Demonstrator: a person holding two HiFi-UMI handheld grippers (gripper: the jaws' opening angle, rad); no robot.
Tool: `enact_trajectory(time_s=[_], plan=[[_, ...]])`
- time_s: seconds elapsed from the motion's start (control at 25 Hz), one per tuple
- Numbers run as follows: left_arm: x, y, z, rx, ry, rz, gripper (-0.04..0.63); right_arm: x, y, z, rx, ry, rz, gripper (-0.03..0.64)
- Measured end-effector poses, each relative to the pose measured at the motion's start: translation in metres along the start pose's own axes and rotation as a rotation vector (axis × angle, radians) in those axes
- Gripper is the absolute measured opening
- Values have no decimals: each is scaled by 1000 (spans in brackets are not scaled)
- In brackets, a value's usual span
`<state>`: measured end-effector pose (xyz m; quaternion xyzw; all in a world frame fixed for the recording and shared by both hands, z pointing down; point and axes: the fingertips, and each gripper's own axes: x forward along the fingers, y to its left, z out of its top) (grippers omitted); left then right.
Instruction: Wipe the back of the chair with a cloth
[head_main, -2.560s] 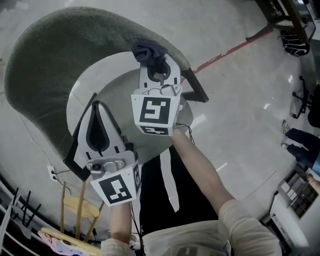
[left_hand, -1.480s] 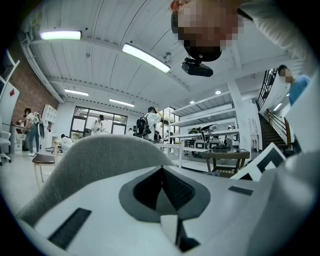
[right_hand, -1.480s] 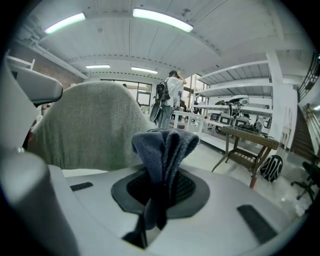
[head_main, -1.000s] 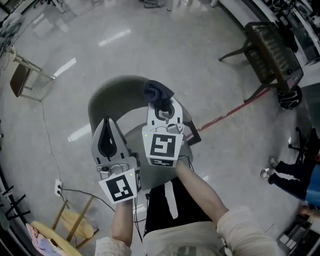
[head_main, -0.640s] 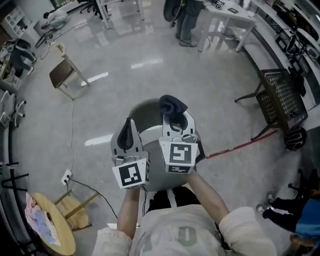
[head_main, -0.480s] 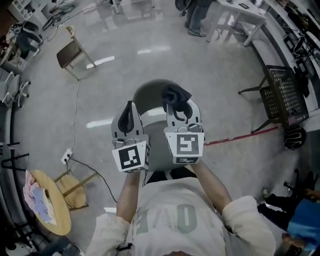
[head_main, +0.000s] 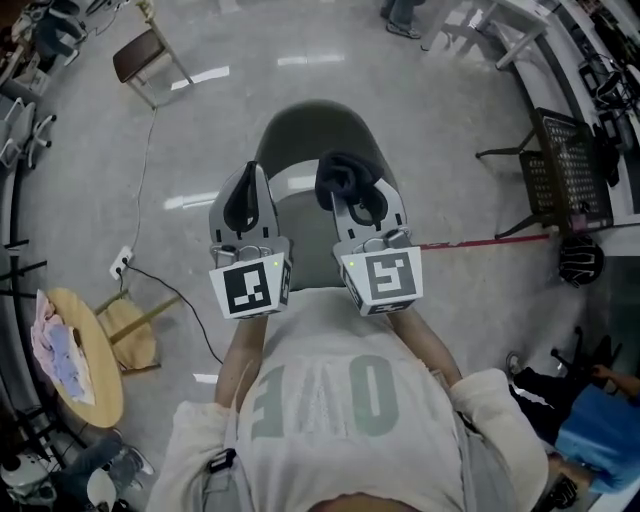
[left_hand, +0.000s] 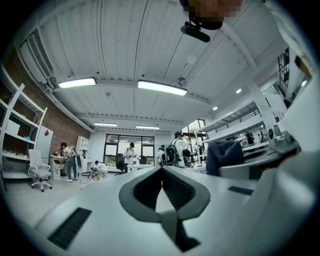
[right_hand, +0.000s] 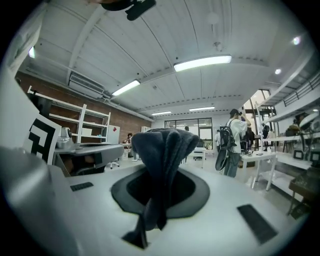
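The chair stands below me in the head view, with a dark green back and a pale seat. A dark blue cloth is bunched between the jaws of my right gripper, which is shut on it and held high over the seat. The right gripper view shows the cloth draped up out of the shut jaws of that gripper, with the room behind. My left gripper is beside it, shut and empty; its own view shows the left gripper with jaws meeting, pointing into the room.
A brown chair stands far left, a black mesh chair at the right. A round wooden table is at the left, near a cable and floor socket. A red line crosses the floor. A person stands far off.
The cloth was at the top edge of the chair back; both grippers have since lifted away and drawn in toward my chest, with the chair now farther below. The cloth stays clamped.
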<state>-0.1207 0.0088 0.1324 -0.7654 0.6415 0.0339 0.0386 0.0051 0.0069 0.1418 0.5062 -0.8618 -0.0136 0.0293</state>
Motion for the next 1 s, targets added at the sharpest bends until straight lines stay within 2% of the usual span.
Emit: enact_trajectory(time_s=[0.44,1.0], plan=[[15,-8,9,10,-25,-57,15,5,-3,-10,20,23,-28,58],[18,-13,8,6,-28,-65,15,6,-5,-12,15,23,-26,58]])
